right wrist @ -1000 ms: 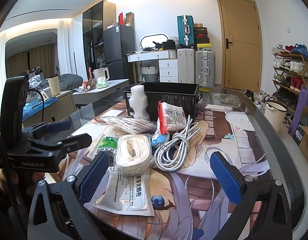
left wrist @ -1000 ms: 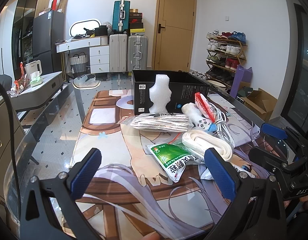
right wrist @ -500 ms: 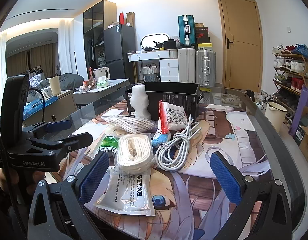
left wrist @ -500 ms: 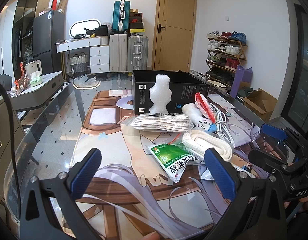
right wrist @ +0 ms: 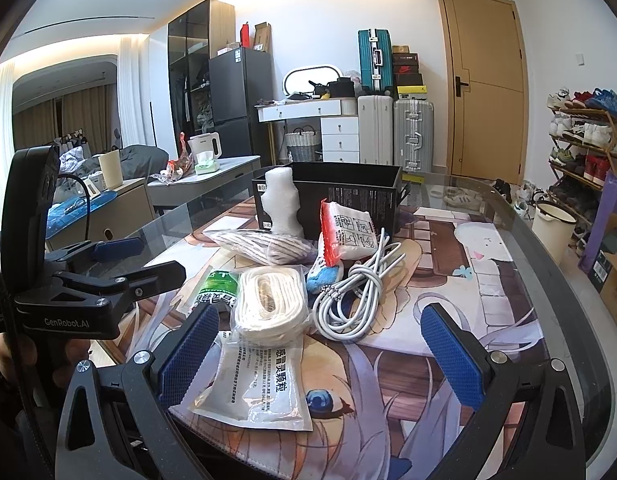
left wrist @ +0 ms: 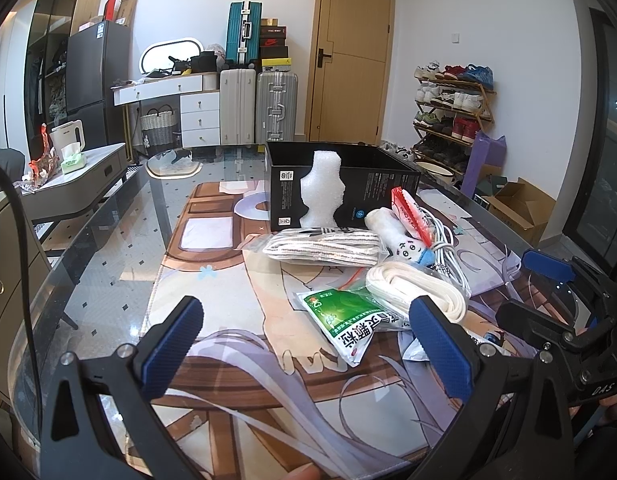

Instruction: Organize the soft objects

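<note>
Seen from my left wrist, my left gripper (left wrist: pixel 306 338) stands spread wide and empty above the printed mat (left wrist: pixel 212 264), its blue pads apart. Just beyond them lies the green sachet (left wrist: pixel 342 314), touching the flat white rope coil (left wrist: pixel 418 290). Farther back sit the bagged striped cord (left wrist: pixel 324 246), the rolled plush toy (left wrist: pixel 396 236), the red-and-white packet (left wrist: pixel 412 216) and the white cable (left wrist: pixel 448 248), all clustered before the open black box (left wrist: pixel 344 184), against which the white foam piece (left wrist: pixel 322 190) stands upright. At the right edge appears my right gripper (left wrist: pixel 544 280).

From my right wrist, my right gripper (right wrist: pixel 320 348) is likewise spread, holding nothing. A clear white sachet (right wrist: pixel 260 384) lies between its pads, overlapped at its far end by the rope coil (right wrist: pixel 270 300); the cable (right wrist: pixel 360 284) lies just beside. My left gripper (right wrist: pixel 126 258) hovers at left.
</note>
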